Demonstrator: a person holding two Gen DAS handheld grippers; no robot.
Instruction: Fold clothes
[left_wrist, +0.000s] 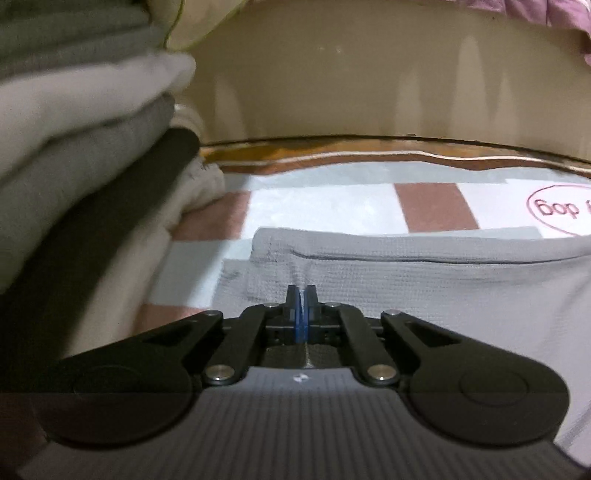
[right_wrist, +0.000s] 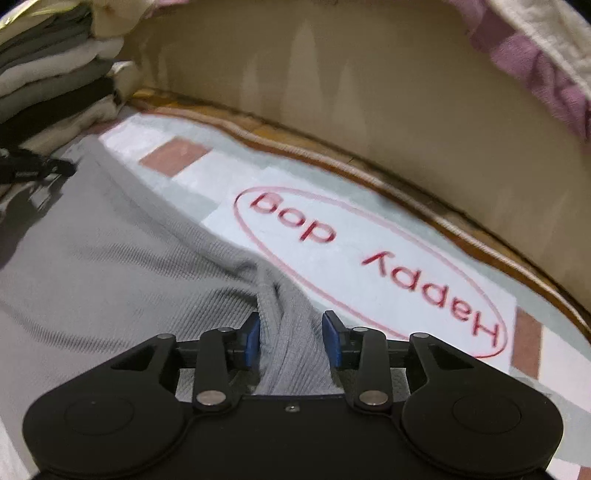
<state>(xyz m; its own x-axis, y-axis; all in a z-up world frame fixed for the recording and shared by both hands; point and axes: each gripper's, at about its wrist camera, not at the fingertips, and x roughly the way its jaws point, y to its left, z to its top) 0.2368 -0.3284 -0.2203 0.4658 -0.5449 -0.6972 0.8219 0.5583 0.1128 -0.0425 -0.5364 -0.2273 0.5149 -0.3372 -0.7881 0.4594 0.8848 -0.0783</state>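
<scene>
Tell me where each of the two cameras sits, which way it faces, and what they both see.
Left wrist: low behind the left gripper, shut on the grey garment, facing the beige headboard; its fingers and linkage show.
Right wrist: behind the open right gripper, a bunched garment fold between its fingers, looking over the blanket's Happy dog print.
Shared: garment, blanket, headboard, folded stack.

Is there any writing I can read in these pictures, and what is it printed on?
"Happy dog": red letters inside a red oval, upside down to the camera, on the checked blanket under the grey garment.
"dog": the same print, cut off at the left wrist view's right edge.
No other text is visible.
</scene>
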